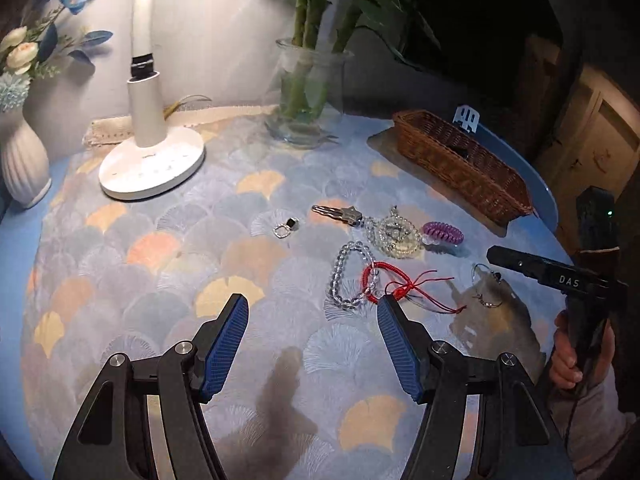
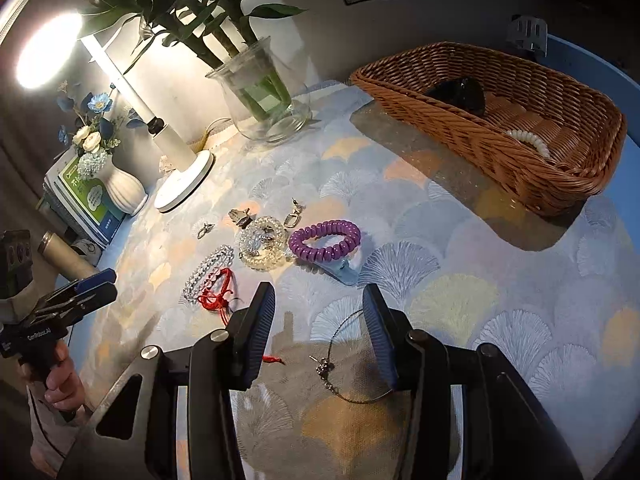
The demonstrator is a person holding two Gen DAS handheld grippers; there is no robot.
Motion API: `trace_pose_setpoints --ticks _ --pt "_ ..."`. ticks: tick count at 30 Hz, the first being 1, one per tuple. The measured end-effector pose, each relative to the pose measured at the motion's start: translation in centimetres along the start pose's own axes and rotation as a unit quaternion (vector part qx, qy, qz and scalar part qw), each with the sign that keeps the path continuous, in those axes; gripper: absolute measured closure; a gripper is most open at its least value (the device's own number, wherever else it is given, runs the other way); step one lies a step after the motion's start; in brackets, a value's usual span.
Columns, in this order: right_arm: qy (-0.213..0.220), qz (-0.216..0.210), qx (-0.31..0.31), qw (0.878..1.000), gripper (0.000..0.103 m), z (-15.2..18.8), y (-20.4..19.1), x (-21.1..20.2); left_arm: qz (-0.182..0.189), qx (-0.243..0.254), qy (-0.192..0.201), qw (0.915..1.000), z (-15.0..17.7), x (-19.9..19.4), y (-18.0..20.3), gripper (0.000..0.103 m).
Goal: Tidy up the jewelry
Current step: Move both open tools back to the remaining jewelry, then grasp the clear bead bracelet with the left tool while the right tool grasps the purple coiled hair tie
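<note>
Jewelry lies on the patterned tablecloth: a clear bead bracelet [image 1: 352,276], a red cord bracelet [image 1: 400,286], a coiled clear bead strand [image 1: 398,234], a purple spiral band [image 2: 325,240], a silver clip [image 1: 338,213], small earrings [image 1: 286,227] and a thin wire hoop with a charm [image 2: 344,360]. A wicker basket [image 2: 492,136] holds a white bead bracelet [image 2: 528,142] and a dark item [image 2: 460,94]. My left gripper [image 1: 312,312] is open, just short of the red cord. My right gripper [image 2: 318,304] is open above the wire hoop, which lies between its fingers.
A white desk lamp [image 1: 150,152], a glass vase with bamboo [image 1: 310,96] and a white vase of flowers [image 1: 22,160] stand at the back. The basket also shows in the left wrist view [image 1: 460,164] at the right table edge.
</note>
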State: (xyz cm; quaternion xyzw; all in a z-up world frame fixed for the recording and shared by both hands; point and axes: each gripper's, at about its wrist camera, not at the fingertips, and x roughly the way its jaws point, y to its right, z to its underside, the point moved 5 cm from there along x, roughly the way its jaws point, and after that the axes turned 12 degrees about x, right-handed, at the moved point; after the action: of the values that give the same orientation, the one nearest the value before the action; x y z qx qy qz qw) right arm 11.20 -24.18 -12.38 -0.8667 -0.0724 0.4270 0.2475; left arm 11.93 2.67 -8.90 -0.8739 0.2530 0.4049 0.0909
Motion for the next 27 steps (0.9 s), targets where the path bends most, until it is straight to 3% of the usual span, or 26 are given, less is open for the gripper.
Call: trace_pose_setpoints --ticks 5,8,10,12,16,18,21,27 --pt "-0.004 0.007 -0.003 1.000 0.054 -0.5 0.8 0.3 0.015 0.010 -0.032 0.9993 -1.4 4.2 0.8 0.050" --pt "-0.005 0.009 -0.003 1.000 0.054 -1.3 1.1 0.3 0.017 0.020 -0.053 0.9983 -1.8 6.3 0.9 0.053" --pt "-0.006 0.021 0.000 1.000 0.054 -2.3 1.2 0.7 0.008 0.029 -0.066 0.9973 -1.8 7.4 1.1 0.060" --pt "-0.010 0.026 0.012 1.000 0.054 -3.5 1.4 1.4 0.004 0.038 -0.081 0.9960 -1.7 8.5 1.4 0.073" --pt "-0.031 0.035 0.008 0.999 0.057 -5.0 0.8 3.8 -0.026 0.061 -0.078 0.9947 -1.8 8.9 1.7 0.077" --pt "-0.041 0.042 -0.002 0.998 0.065 -5.3 0.4 5.4 -0.032 0.062 -0.079 0.9945 -1.8 8.9 1.5 0.084" --pt "-0.056 0.066 -0.016 0.996 0.078 -4.9 0.3 7.2 -0.035 0.052 -0.079 0.9949 -1.8 8.8 0.6 0.085" --pt "-0.030 0.091 -0.062 0.993 0.078 -4.2 -0.7 7.1 -0.053 0.063 -0.084 0.9930 -1.8 8.9 0.7 0.085"
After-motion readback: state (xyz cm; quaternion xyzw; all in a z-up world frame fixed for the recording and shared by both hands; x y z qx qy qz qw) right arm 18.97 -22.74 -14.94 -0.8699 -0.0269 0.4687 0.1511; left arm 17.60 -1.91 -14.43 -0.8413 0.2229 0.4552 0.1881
